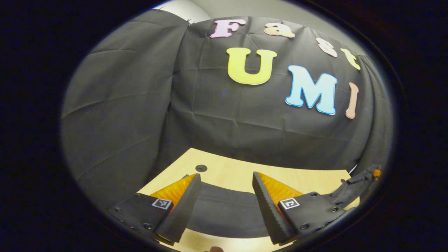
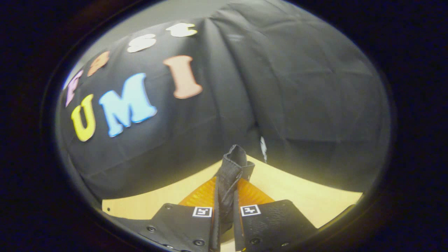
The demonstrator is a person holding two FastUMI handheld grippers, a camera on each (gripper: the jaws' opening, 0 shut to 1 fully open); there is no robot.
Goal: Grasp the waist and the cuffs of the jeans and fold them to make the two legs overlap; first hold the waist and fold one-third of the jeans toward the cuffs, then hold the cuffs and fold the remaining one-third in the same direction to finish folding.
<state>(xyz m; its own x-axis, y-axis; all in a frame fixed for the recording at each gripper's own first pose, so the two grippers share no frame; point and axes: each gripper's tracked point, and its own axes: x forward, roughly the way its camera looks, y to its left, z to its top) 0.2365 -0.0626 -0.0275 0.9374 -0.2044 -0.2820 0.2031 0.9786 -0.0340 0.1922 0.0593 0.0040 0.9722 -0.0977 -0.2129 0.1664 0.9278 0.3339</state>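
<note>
- The left gripper point(image 1: 226, 206) is released, its two fingers spread wide above the black denim jeans point(image 1: 224, 210), which lie flat on the pale wooden bench point(image 1: 231, 169) as a dark band running across between the fingers.
- The right gripper point(image 2: 225, 213) is clenched on a thick, seamed edge of the black denim jeans point(image 2: 229, 175); both fingers press on the fold, and the stitched hem stands up out of them above the pale wooden bench point(image 2: 301, 192).
- In the left gripper view the other gripper point(image 1: 360, 182) shows near the bench's right edge, lifted clear of the surface.
- Whether the pinched edge is a cuff or the waist cannot be told from these views; the narrow hemmed band looks more like a cuff.
- My reading is that the first step is in hand: one end is gripped and raised, while the other end is not yet taken.
- The next move likely calls for the left gripper to come down onto the cloth below it and close on that edge, so both ends can be carried together and one leg laid over the other.
- A small dark round hole point(image 1: 201, 168) sits in the bench near its far edge, beside the jeans.
- No containers appear on the bench, so there is nothing held in one.
</note>
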